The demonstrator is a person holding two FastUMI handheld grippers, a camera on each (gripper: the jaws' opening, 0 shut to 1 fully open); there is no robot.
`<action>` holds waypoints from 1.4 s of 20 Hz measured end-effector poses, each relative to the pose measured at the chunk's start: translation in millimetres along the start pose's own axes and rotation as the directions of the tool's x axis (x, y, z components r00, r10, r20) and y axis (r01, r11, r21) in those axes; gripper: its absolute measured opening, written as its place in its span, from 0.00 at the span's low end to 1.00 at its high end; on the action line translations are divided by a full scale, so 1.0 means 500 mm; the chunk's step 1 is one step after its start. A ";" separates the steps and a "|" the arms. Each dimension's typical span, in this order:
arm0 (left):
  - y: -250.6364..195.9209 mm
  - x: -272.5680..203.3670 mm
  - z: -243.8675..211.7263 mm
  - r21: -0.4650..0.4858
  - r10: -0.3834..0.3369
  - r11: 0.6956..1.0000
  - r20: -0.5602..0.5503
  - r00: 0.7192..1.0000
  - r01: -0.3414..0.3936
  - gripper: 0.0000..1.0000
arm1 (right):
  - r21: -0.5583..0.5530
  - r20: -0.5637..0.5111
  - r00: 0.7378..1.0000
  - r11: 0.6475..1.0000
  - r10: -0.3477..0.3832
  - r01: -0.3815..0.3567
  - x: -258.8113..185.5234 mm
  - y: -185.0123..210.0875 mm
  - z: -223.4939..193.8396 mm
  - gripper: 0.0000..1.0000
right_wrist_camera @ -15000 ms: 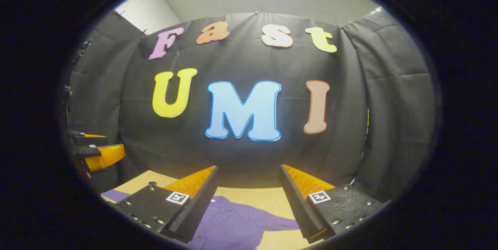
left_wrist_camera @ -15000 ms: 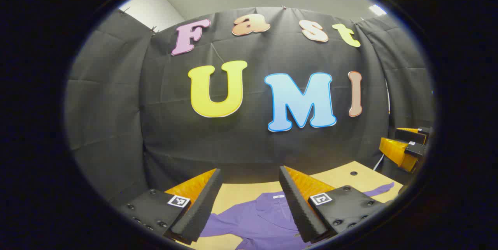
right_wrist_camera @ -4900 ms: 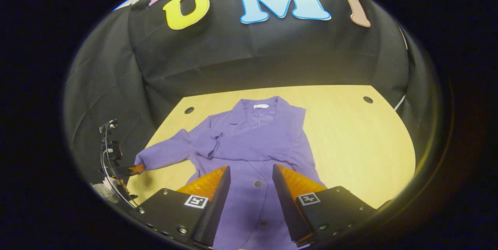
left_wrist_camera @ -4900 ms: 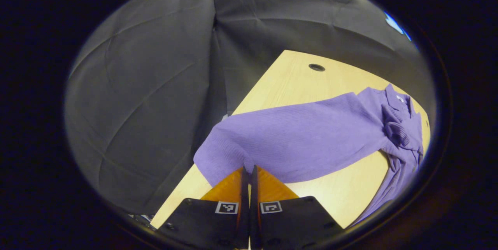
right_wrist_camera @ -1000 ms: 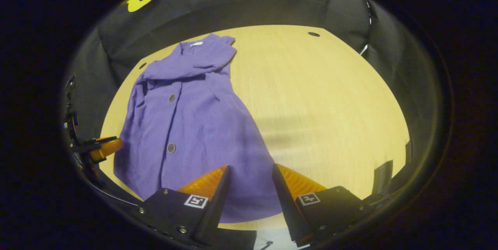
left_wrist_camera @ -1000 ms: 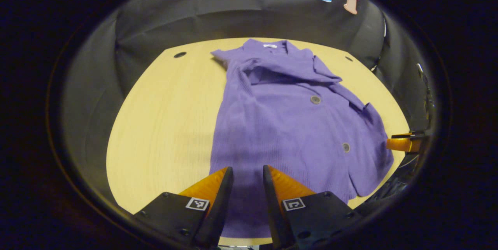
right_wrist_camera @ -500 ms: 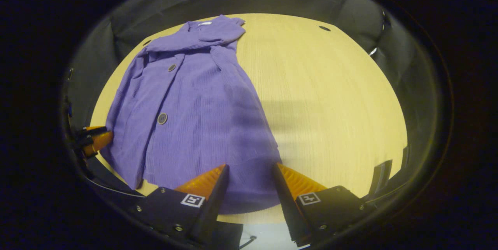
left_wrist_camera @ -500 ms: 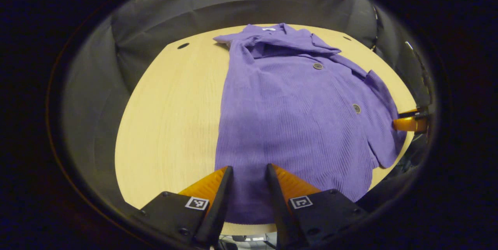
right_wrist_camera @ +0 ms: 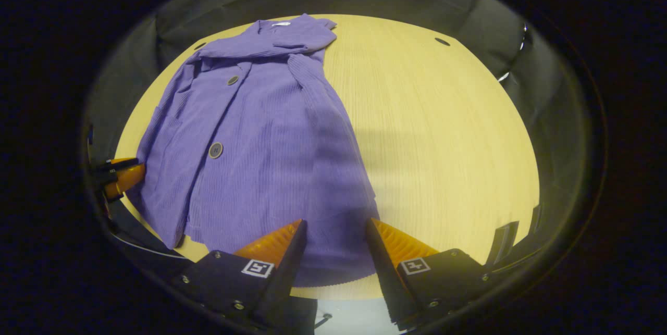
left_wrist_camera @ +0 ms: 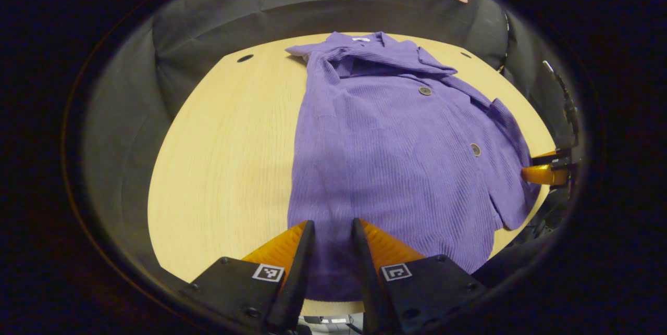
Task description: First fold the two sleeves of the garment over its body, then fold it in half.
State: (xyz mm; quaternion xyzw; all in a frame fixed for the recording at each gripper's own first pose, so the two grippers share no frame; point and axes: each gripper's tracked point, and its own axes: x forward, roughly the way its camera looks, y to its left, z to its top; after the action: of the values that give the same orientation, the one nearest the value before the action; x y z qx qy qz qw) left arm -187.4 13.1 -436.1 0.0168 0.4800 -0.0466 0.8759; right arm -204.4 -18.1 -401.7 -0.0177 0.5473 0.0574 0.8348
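A purple buttoned garment [left_wrist_camera: 396, 147] lies flat on the wooden table [left_wrist_camera: 224, 142], collar at the far end, both sleeves laid across its upper body. In the left gripper view my left gripper [left_wrist_camera: 332, 231] is open with a narrow gap, its tips over the near hem at the garment's left corner. In the right gripper view the garment [right_wrist_camera: 260, 142] spreads to the left, and my right gripper [right_wrist_camera: 333, 228] is open, wider, over the hem's right corner. Each view catches the other gripper's tip at the garment's far side: the right gripper [left_wrist_camera: 542, 171], the left gripper [right_wrist_camera: 122, 176].
The table's near edge runs just under both grippers, with floor below it. Bare wood [right_wrist_camera: 443, 142] stretches right of the garment. Small cable holes [left_wrist_camera: 245, 58] [right_wrist_camera: 442, 41] sit near the far corners. Black cloth walls close in the table's back and sides.
Both grippers have settled a little closer to the hem over the last second. The left gripper's gap has narrowed slightly. The garment lies as before.
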 end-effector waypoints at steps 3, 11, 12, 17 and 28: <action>-0.013 0.003 0.006 -0.035 -0.025 0.999 0.013 1.000 0.026 0.29 | 0.039 0.021 1.000 0.999 0.017 -0.017 -0.004 0.008 0.009 0.27; -0.013 -0.006 0.020 -0.099 -0.012 0.995 0.032 0.999 0.015 0.06 | 0.143 0.023 0.995 0.984 0.100 -0.102 -0.015 0.035 0.012 0.04; -0.009 -0.010 0.030 -0.119 -0.014 0.993 0.046 0.999 0.020 0.07 | 0.154 0.031 0.994 0.982 0.109 -0.113 -0.019 0.037 0.017 0.04; 0.008 -0.034 0.090 -0.212 -0.032 0.976 0.106 0.994 0.054 0.06 | 0.190 0.115 0.982 0.967 0.148 -0.168 -0.062 0.041 0.082 0.04; 0.047 -0.045 0.348 -0.194 -0.037 0.977 0.267 0.963 0.092 0.06 | 0.179 0.323 0.934 0.958 0.156 -0.222 -0.113 0.021 0.366 0.04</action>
State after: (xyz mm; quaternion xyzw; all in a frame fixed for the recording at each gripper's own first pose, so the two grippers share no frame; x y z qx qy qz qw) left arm -51.2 25.3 -323.7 -0.0956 0.3626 -0.0274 0.9266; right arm -61.1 5.1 -276.5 0.1337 0.4137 0.0808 0.8969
